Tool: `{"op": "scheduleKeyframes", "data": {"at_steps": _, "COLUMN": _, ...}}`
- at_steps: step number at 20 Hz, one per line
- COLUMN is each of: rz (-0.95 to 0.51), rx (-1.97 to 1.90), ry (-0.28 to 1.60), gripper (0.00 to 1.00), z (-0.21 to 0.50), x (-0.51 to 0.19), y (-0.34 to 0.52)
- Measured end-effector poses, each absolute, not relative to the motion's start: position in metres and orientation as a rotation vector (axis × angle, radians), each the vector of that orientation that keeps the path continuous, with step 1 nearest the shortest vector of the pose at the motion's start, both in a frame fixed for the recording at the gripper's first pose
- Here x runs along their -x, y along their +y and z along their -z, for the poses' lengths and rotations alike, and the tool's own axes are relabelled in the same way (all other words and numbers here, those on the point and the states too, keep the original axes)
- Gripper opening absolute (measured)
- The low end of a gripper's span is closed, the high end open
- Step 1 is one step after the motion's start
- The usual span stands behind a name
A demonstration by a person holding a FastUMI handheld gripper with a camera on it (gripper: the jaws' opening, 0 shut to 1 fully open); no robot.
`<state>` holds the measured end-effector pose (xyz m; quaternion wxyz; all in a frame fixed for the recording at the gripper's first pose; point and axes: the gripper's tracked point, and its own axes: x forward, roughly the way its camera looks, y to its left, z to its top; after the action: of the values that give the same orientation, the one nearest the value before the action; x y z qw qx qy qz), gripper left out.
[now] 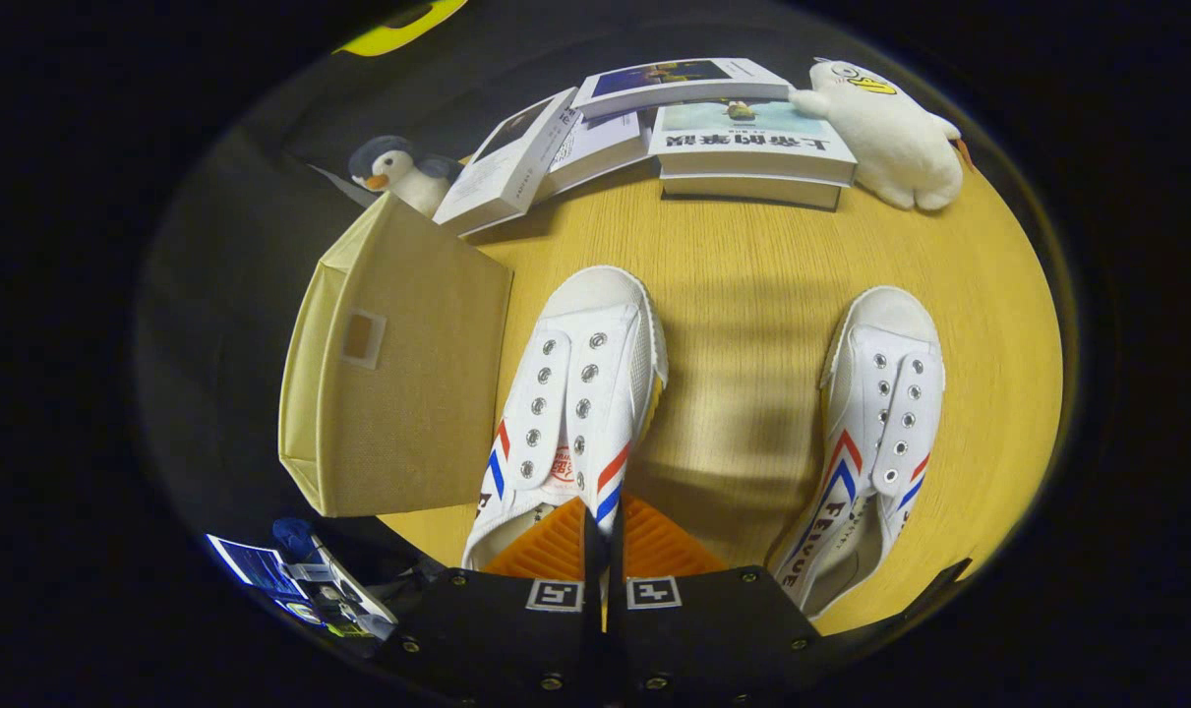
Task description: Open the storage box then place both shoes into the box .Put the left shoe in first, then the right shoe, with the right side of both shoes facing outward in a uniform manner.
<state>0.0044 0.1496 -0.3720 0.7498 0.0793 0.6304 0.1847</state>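
Jaws [605,536] nearly shut, ribbed pads pinching the right collar wall of the left shoe [570,403]; both pads seem to press on it, tho the contact is partly hidden, so prob. gripping.

Left shoe: white canvas low-top, rubber toe cap, metal eyelets w/o laces, red + blue diagonal stripes on both sides, a red mark on the tongue. It lies just ahead of the jaws, toe at 12 o'clock, on the table [752,295], a pale yellow wood-grain top w/ rounded edge.

Right shoe [875,433]: same make, at 2 o'clock from the jaws, well apart from the left one, toe also at 12, lettering along its side.

Storage box [398,374]: beige woven fabric, soft-sided, boxy, small label window on one face; at 10 o'clock, just beside the left shoe. Can't tell if open.

Beyond, at 12 o'clock: books [654,128], some stacked, some leaning. Penguin plush [398,172] behind the box at 11; white plush [890,133] at 1, touching the books.
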Motion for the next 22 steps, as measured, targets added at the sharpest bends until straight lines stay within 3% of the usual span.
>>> {"op": "scheduleKeyframes", "data": {"at_steps": 6, "rz": -0.417, "rx": -0.104, "ry": 1.313, "gripper": 0.02, "z": 0.318, "x": -0.013, "y": 0.163}}
{"op": "scheduleKeyframes", "data": {"at_steps": 11, "rz": -0.522, "rx": -0.129, "ry": 1.279, "gripper": 0.02, "z": 0.28, "x": -0.017, "y": 0.206}}
{"op": "scheduleKeyframes", "data": {"at_steps": 22, "rz": -0.667, "rx": -0.035, "ry": 1.244, "gripper": 0.02, "z": 0.258, "x": -0.032, "y": 0.319}}
